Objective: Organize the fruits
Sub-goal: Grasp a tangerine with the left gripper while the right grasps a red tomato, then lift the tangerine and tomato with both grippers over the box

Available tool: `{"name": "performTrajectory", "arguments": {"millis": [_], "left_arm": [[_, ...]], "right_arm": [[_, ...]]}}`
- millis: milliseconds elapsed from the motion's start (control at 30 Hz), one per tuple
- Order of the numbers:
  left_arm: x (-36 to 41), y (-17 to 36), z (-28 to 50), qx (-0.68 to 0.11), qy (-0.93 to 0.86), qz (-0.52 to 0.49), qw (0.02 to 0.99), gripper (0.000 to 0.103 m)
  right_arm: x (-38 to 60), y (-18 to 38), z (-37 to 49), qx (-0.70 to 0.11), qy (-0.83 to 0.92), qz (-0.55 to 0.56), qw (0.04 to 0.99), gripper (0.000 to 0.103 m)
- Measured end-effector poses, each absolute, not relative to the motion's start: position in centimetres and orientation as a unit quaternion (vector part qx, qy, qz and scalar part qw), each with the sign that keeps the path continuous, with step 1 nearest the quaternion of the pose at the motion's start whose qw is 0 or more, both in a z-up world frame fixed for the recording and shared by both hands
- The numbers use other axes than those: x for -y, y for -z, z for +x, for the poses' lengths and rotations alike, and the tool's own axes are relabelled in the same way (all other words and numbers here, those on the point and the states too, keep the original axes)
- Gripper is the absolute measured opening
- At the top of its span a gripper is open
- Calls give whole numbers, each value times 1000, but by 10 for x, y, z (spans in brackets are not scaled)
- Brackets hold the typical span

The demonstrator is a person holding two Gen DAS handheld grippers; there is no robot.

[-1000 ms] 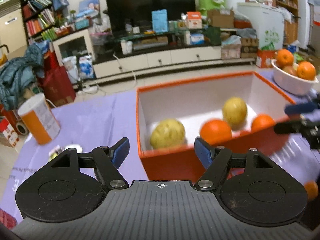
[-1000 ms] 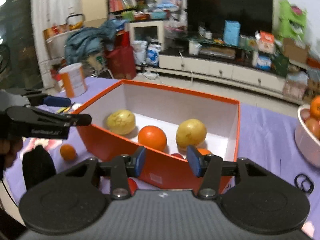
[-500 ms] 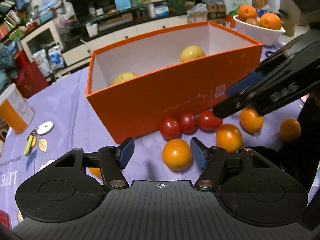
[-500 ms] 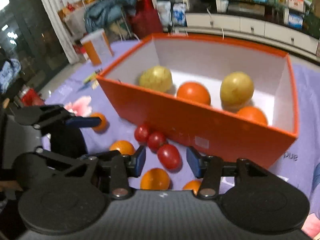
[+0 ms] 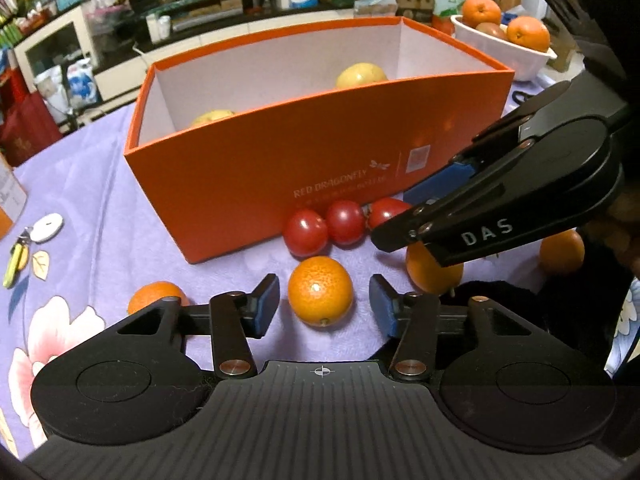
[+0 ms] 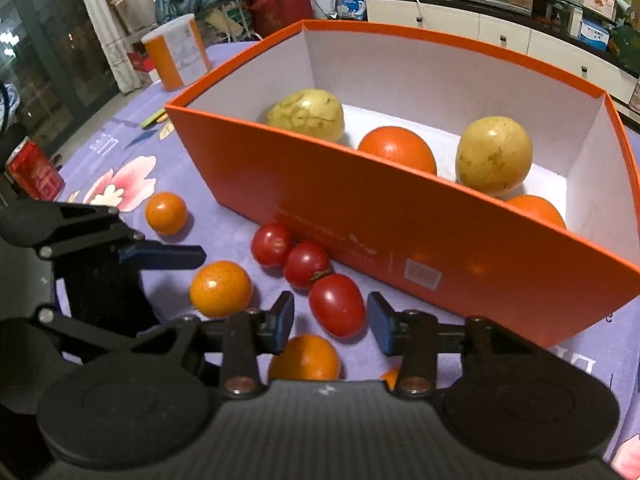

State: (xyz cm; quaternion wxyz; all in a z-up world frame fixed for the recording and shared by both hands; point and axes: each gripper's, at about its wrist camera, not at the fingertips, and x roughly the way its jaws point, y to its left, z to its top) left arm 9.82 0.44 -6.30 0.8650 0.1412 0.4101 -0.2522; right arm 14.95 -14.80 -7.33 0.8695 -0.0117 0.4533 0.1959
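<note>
On the purple tablecloth [image 5: 100, 184], before the orange box [image 5: 280, 168], the left gripper [image 5: 323, 305] closes around a glossy, dimpled orange [image 5: 320, 290], not touching; the right gripper [image 6: 330, 322] closes around a smooth red tomato [image 6: 337, 305], pads still clear.

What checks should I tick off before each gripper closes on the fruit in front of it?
1. Left gripper lined up on the orange: ok; jaws closing, pads not touching yet.
2. Right gripper lined up on the nearest tomato: ok; jaws closing, not touching.
3. The tomato free of the other tomatoes: not ok, they touch.
4. The grippers apart from each other: ok.
5. Room in the orange box: ok.
</note>
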Motion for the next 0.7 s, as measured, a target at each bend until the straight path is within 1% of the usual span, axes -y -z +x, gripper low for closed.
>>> {"name": "performTrajectory", "arguments": {"millis": [133, 200, 300, 433, 533, 633, 700], "left_arm": [[-1, 67, 102, -415, 253, 141, 863, 15], [0, 71, 106, -421, 251, 141, 860, 9], [2, 76, 109, -427, 248, 144, 858, 3], [4, 75, 108, -425, 248, 138, 860, 3], [1, 64, 104, -410, 256, 138, 864, 3], [-9, 42, 97, -384, 262, 121, 877, 3], [-18, 21, 94, -356, 264, 99, 891, 3]], "right_arm": [[150, 79, 152, -461, -195, -9, 866, 44], [150, 80, 154, -461, -194, -7, 866, 40], [148, 81, 155, -460, -194, -9, 866, 37], [149, 79, 154, -454, -187, -10, 871, 36], [153, 65, 148, -439, -188, -10, 878, 36], [163, 43, 138, -413, -189, -1, 891, 36], [172, 20, 128, -382, -193, 14, 903, 36]]}}
